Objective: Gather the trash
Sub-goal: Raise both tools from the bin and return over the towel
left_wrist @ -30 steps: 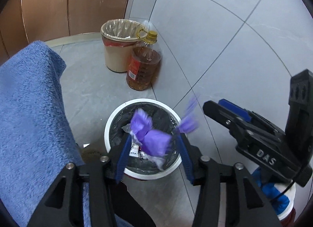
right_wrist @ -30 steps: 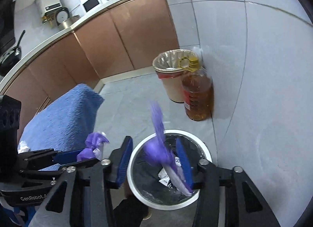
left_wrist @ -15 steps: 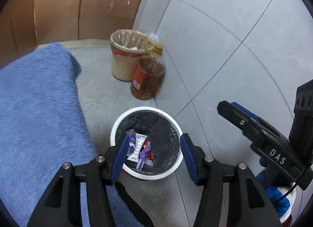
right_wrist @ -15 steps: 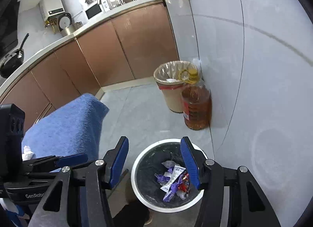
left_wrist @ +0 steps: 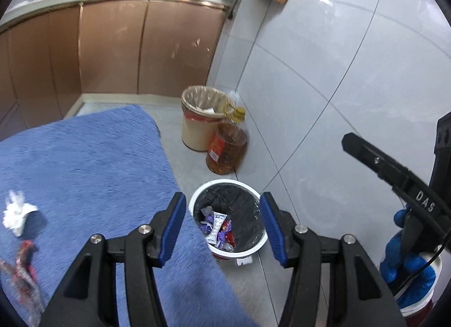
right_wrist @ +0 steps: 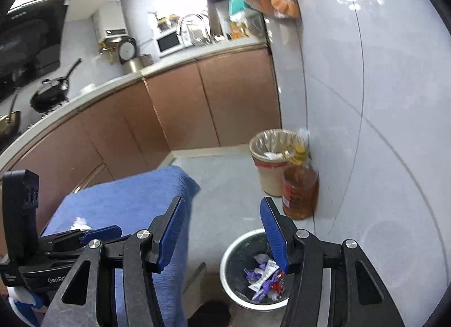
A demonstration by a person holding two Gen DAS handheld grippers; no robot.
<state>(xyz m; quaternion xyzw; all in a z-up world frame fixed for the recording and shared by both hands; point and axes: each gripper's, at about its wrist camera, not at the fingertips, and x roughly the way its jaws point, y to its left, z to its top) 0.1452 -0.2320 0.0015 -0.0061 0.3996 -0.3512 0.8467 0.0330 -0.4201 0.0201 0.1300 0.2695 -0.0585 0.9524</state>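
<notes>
A white bin with a black liner (left_wrist: 197, 200) (right_wrist: 225, 259) stands on the floor by the wall and holds several wrappers (left_wrist: 215, 226) (right_wrist: 263, 279). My left gripper (left_wrist: 222, 228) is open and empty, high above the bin. My right gripper (right_wrist: 222, 234) is open and empty, also high above the bin's left side. On the blue cloth (left_wrist: 84, 171) lie a crumpled white tissue (left_wrist: 17, 212) and a red wrapper (left_wrist: 24, 265) at the far left. The tissue also shows in the right wrist view (right_wrist: 80, 221).
A beige bin with a clear liner (left_wrist: 201, 118) and a bottle of amber oil (left_wrist: 227, 149) stand against the tiled wall (left_wrist: 338, 73). Brown cabinets (left_wrist: 112, 50) run along the back. The blue-covered surface's edge lies just left of the white bin.
Purple wrappers left both grippers and dropped into the white bin. Both grippers have since risen and tilted up, so the blue cloth and its litter came into view.
</notes>
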